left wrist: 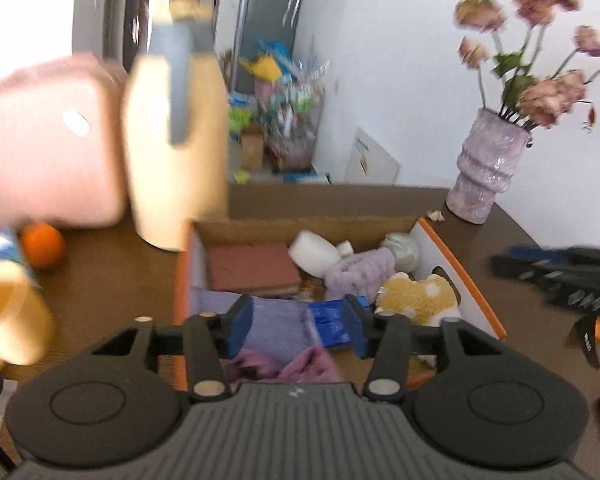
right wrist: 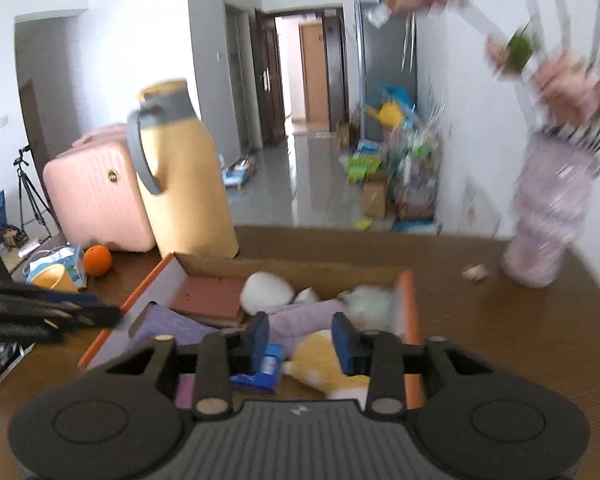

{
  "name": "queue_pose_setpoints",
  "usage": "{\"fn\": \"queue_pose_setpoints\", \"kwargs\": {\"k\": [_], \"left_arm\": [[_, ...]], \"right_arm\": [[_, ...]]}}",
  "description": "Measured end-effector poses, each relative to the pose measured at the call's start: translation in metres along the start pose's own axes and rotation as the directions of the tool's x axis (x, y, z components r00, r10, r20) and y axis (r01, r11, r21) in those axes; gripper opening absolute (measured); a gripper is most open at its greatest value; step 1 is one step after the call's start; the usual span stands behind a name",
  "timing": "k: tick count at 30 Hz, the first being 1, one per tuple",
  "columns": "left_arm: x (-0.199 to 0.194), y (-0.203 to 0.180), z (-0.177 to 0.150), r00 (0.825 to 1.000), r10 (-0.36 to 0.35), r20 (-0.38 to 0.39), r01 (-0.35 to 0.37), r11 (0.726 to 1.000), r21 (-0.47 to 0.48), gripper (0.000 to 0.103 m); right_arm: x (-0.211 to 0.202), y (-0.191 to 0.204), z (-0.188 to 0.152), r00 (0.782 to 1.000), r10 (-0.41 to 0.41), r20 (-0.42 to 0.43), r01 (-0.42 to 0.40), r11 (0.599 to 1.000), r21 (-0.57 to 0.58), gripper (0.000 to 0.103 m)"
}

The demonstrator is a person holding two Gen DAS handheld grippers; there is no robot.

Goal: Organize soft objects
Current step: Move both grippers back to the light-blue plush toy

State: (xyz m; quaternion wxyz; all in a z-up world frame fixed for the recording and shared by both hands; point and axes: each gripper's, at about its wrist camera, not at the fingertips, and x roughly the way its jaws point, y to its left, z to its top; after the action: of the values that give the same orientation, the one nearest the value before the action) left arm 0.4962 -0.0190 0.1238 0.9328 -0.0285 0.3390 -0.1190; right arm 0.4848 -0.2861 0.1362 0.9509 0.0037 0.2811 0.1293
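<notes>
left gripper: fingers apart, gripping nothing, above box
right gripper: fingers apart, empty
cardboard box: on worktop
soft items: inside box; yellow plush at 3 o'clock, purple cloth at 7

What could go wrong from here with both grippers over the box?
1. The vase of flowers stands near the box; a wide swing by the right gripper might tip it.
2. The box looks crowded, so the yellow plush by its wall could spill out.
3. Both grippers are open above it; the left gripper might collide with the right.
</notes>
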Motion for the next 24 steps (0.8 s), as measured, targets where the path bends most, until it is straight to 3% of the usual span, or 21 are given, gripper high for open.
{"fn": "queue_pose_setpoints", "kwargs": {"k": [1, 4, 7, 14, 18, 22, 24], "left_arm": [[-0.017, 0.001, -0.004, 1.000, 0.015, 0.025, -0.016, 1.000, 0.017, 0.069], [-0.067, 0.008, -0.029, 0.993, 0.069, 0.093, -0.073, 0.996, 0.049, 0.072], [-0.107, 0.014, -0.056, 0.983, 0.113, 0.147, -0.121, 0.992, 0.044, 0.073], [-0.161, 0.003, -0.076, 0.969, 0.116, 0.219, -0.130, 0.990, 0.050, 0.077], [-0.183, -0.006, -0.093, 0.949, 0.145, 0.281, -0.169, 0.984, 0.062, 0.083], [-0.194, -0.011, -0.148, 0.911, 0.198, 0.361, -0.237, 0.969, 0.068, 0.084], [-0.197, -0.010, -0.181, 0.906, 0.214, 0.365, -0.253, 0.965, 0.062, 0.084]], "right_arm": [[-0.020, -0.004, -0.002, 1.000, -0.020, 0.024, 0.020, 1.000, -0.020, 0.047], [-0.077, -0.020, -0.017, 0.990, -0.083, 0.117, 0.091, 0.994, -0.062, 0.060], [-0.119, -0.034, -0.035, 0.977, -0.127, 0.170, 0.137, 0.989, -0.050, 0.061], [-0.159, -0.027, -0.058, 0.975, -0.099, 0.201, 0.105, 0.994, -0.021, 0.063], [-0.177, -0.018, -0.072, 0.971, -0.085, 0.224, 0.092, 0.996, -0.019, 0.067], [-0.193, -0.004, -0.116, 0.968, -0.042, 0.247, 0.047, 0.999, -0.011, 0.071], [-0.199, 0.006, -0.148, 0.961, -0.019, 0.276, 0.030, 0.999, -0.036, 0.071]]}}
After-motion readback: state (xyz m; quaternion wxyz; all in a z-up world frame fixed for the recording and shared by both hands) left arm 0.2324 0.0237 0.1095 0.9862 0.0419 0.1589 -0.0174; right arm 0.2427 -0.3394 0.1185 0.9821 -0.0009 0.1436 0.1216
